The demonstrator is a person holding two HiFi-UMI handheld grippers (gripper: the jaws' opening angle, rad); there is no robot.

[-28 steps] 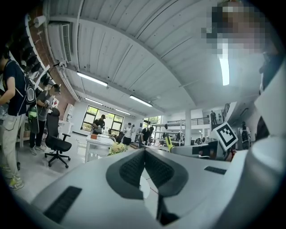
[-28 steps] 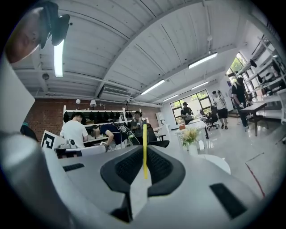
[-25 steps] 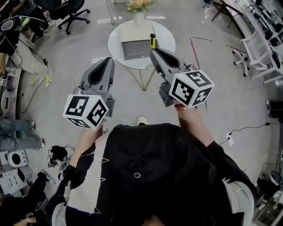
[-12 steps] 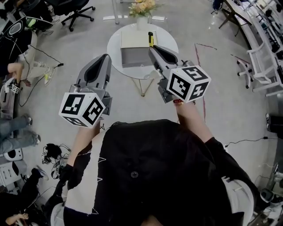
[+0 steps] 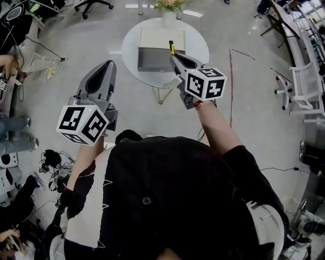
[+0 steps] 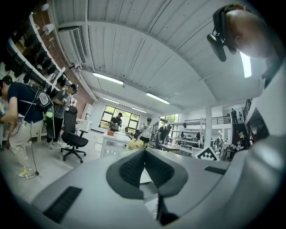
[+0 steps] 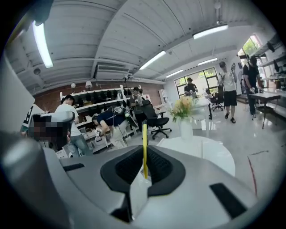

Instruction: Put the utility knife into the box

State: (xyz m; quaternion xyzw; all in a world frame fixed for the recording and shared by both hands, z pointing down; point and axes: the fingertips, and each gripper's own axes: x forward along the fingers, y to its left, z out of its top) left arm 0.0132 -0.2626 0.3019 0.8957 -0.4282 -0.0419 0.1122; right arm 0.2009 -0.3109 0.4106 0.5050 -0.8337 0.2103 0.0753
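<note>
A yellow and black utility knife (image 5: 171, 47) sticks up out of my right gripper (image 5: 174, 56), whose jaws are shut on it; in the right gripper view the knife (image 7: 144, 150) stands as a thin yellow strip between the pads. It hangs over the right edge of an open grey box (image 5: 154, 57) whose pale lid is folded back. The box sits on a round white table (image 5: 195, 43). My left gripper (image 5: 107, 65) is shut and holds nothing, to the left of the table and above the floor; its pads (image 6: 132, 168) meet in the left gripper view.
A white vase of flowers (image 5: 169, 14) stands at the table's far edge. Office chairs (image 5: 96, 3) and people (image 5: 15, 61) are at the left. A white rack (image 5: 304, 86) stands at the right, and red tape (image 5: 231, 76) marks the floor.
The view has shifted, so the table and box lie nearer the top. My right gripper with the knife has come closer over the box's right edge. The left gripper has drifted left and down.
</note>
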